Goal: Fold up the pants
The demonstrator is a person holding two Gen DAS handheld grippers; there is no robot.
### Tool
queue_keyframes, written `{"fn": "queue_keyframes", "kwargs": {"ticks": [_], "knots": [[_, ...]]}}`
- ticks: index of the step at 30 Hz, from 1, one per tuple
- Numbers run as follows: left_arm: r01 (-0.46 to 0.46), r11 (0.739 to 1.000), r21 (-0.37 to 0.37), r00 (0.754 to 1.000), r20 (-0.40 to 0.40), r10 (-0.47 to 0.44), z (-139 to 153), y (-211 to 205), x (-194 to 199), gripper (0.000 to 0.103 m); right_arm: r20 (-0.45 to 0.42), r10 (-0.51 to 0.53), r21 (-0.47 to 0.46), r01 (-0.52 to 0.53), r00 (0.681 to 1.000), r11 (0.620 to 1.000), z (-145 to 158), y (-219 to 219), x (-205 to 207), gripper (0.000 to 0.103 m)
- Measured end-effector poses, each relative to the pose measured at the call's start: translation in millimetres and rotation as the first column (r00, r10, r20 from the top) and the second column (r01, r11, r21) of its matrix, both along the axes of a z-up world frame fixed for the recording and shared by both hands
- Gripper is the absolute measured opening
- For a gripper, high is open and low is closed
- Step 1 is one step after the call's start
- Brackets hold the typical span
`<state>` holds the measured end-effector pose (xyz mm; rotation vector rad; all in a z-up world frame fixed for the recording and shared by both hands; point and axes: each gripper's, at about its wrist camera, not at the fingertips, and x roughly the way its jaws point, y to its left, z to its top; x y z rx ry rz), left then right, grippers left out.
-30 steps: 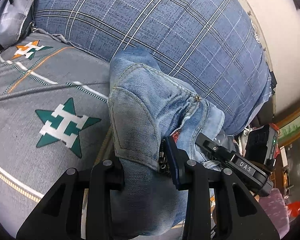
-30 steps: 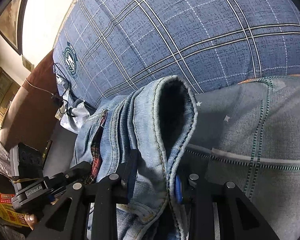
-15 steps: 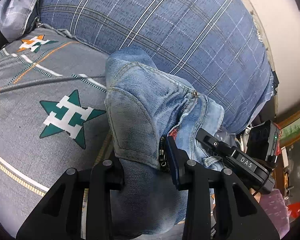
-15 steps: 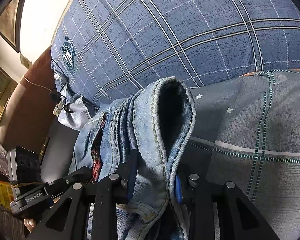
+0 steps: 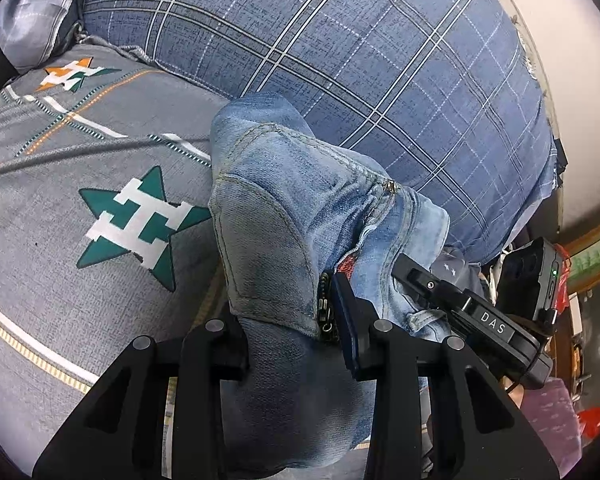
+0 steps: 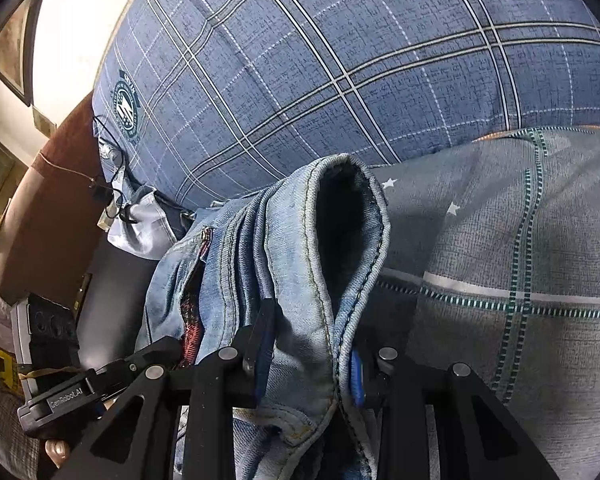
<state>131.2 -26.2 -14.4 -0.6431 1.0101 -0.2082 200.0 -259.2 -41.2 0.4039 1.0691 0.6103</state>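
Note:
A pair of light blue jeans is bunched up and held above a bed. My left gripper is shut on a thick fold of the jeans near a back pocket and zipper. My right gripper is shut on the jeans at the waistband, whose dark opening gapes just above the fingers. Each view shows the other gripper close by: the right gripper's body at the lower right of the left wrist view, the left gripper's body at the lower left of the right wrist view.
A large blue plaid pillow lies behind the jeans. A grey bedcover with green star marks spreads below. A brown headboard, cables and a black device sit at the bed's side.
In the left wrist view the bedcover and pillow have slid a little to the right and down. Both grips on the jeans are unchanged.

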Motion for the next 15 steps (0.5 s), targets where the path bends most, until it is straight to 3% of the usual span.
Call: {"fn": "queue_keyframes", "kwargs": {"ticks": [15], "knots": [[0.004, 1.0, 0.005, 1.0, 0.01, -0.004, -0.8, -1.0, 0.1, 0.033, 0.009, -0.009, 0.011, 0.009, 1.0, 1.0, 4.9, -5.9, -1.4, 0.03]]}}
